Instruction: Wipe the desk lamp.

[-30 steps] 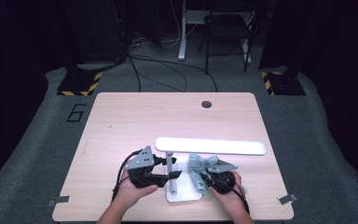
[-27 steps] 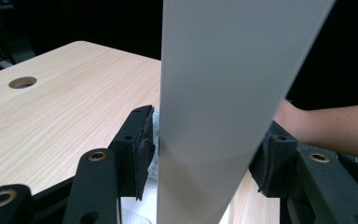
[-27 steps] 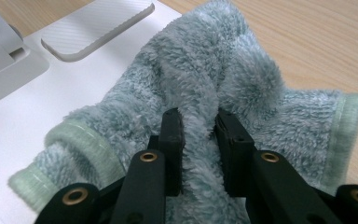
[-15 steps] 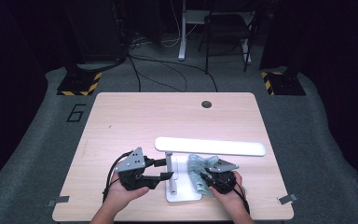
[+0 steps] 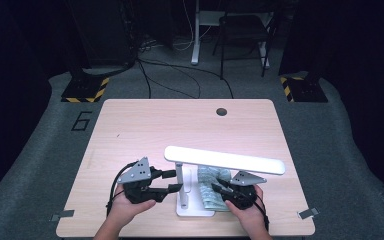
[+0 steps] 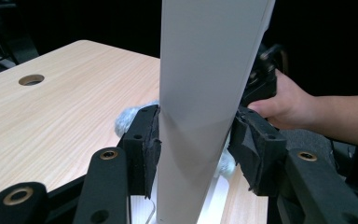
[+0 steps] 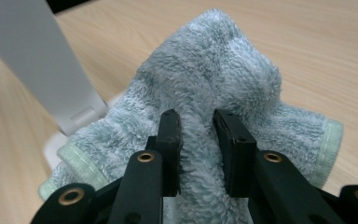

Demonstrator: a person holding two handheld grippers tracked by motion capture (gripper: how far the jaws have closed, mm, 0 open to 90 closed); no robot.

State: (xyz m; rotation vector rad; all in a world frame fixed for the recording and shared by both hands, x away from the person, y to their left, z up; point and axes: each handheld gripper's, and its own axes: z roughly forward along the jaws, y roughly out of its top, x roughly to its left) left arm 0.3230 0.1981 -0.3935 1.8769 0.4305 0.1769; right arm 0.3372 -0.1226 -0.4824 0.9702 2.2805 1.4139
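Left tongs (image 6: 193,154), in my left hand (image 5: 122,207), straddle the white upright post (image 6: 200,93) of a desk lamp (image 5: 225,161); their jaws have just been closing, and in the left gripper view the left pad (image 6: 145,144) lies against the post while the right pad (image 6: 256,149) sits at its other edge, so I read them as clamped on the post. Right tongs (image 7: 198,123), in my right hand (image 5: 247,212), pinch a raised fold of the pale blue-green towel (image 7: 214,79); the pile bulges up between and above both pads. From the high view, the towel (image 5: 210,187) lies partly on the lamp's flat white base (image 5: 192,209), just right of the post and under the long lamp head, near the front edge of the wooden counter (image 5: 145,125). Both tongs sit low at the counter's near side, one on either side of the post, well short of the round cable hole (image 5: 221,111).
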